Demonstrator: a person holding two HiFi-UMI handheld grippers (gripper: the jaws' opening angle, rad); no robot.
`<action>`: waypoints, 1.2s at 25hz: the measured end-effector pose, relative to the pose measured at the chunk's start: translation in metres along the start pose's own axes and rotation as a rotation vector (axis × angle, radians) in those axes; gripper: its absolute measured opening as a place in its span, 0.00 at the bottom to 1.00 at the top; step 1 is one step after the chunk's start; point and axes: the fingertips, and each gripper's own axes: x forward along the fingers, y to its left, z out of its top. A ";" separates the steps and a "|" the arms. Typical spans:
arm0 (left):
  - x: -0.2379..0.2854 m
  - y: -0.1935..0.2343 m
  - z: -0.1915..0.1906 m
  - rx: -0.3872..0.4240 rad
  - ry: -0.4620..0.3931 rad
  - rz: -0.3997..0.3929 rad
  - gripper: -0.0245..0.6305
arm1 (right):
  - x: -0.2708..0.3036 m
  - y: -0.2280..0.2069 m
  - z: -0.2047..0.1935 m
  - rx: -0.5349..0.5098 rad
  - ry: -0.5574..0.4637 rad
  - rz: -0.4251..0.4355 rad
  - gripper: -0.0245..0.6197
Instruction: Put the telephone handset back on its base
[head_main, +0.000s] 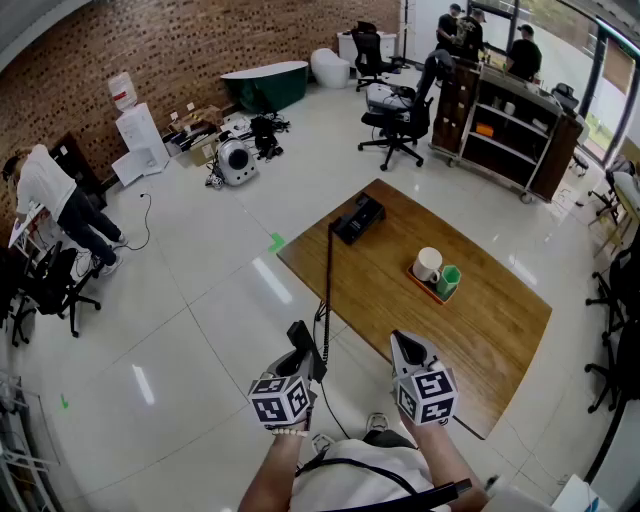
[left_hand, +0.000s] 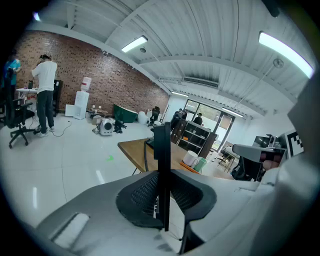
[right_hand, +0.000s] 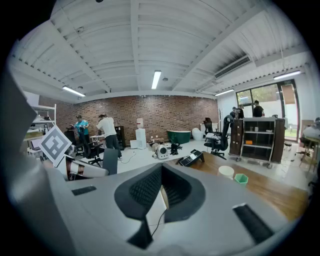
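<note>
The black telephone handset (head_main: 301, 347) stands upright between the pads of my left gripper (head_main: 304, 362), which is shut on it, held over the floor left of the table's near corner. In the left gripper view the handset (left_hand: 161, 165) shows edge-on between the pads. Its cord (head_main: 327, 290) runs up to the black phone base (head_main: 358, 218) at the far left corner of the wooden table (head_main: 490, 325). My right gripper (head_main: 404, 345) hovers beside the left one over the table's near edge, shut with nothing in it. In the right gripper view the base (right_hand: 191, 159) lies ahead.
A white mug (head_main: 428, 264) and a green cup (head_main: 448, 281) stand on a small tray mid-table. A black office chair (head_main: 400, 120) and a dark shelving cart (head_main: 505, 130) stand beyond the table. People stand at the far right and far left. Clutter lies along the brick wall.
</note>
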 end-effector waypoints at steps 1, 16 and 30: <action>-0.002 0.002 0.001 0.005 -0.001 -0.003 0.14 | -0.001 0.004 0.001 -0.001 -0.002 -0.002 0.04; -0.009 0.025 0.006 0.043 0.006 -0.067 0.14 | 0.002 0.045 -0.008 0.002 -0.009 -0.049 0.04; 0.040 0.045 0.018 0.032 0.052 -0.118 0.14 | 0.057 0.027 0.000 0.033 -0.012 -0.072 0.04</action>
